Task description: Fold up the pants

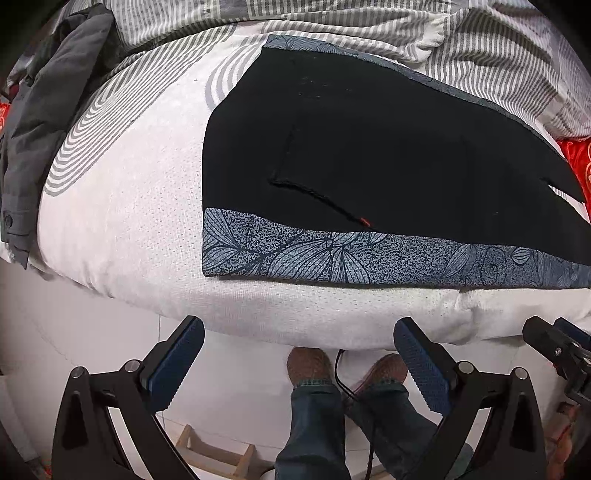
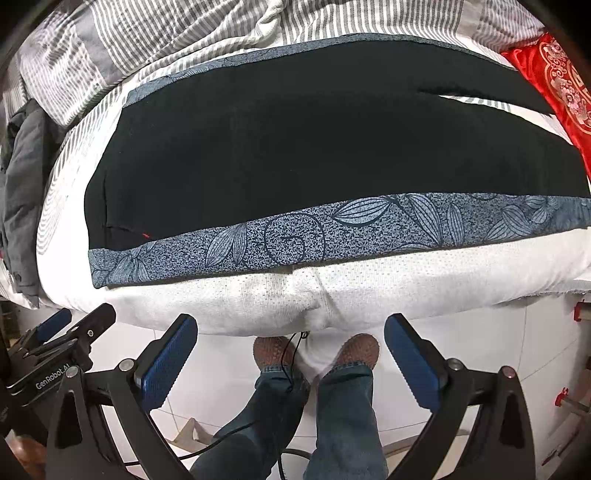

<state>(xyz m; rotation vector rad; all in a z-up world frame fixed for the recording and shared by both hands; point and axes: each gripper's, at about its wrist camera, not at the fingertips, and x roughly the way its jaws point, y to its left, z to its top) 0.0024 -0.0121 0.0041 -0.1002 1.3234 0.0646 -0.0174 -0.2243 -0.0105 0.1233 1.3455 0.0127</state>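
Observation:
Black pants (image 1: 369, 147) with a blue-grey leaf-print side band (image 1: 332, 254) lie flat on the white bed (image 1: 129, 206), waist to the left and legs spread toward the right. They also show in the right wrist view (image 2: 314, 147), with the band (image 2: 332, 229) along the near edge. My left gripper (image 1: 299, 339) is open and empty, held off the bed's near edge. My right gripper (image 2: 290, 332) is open and empty, also off the bed's edge, to the right of the left one. Neither touches the pants.
A striped grey-white quilt (image 1: 369, 22) is bunched behind the pants. A dark grey garment (image 1: 33, 122) lies at the bed's left. A red patterned cushion (image 2: 561, 81) is at the right. The person's feet (image 1: 310, 363) stand on the white floor below.

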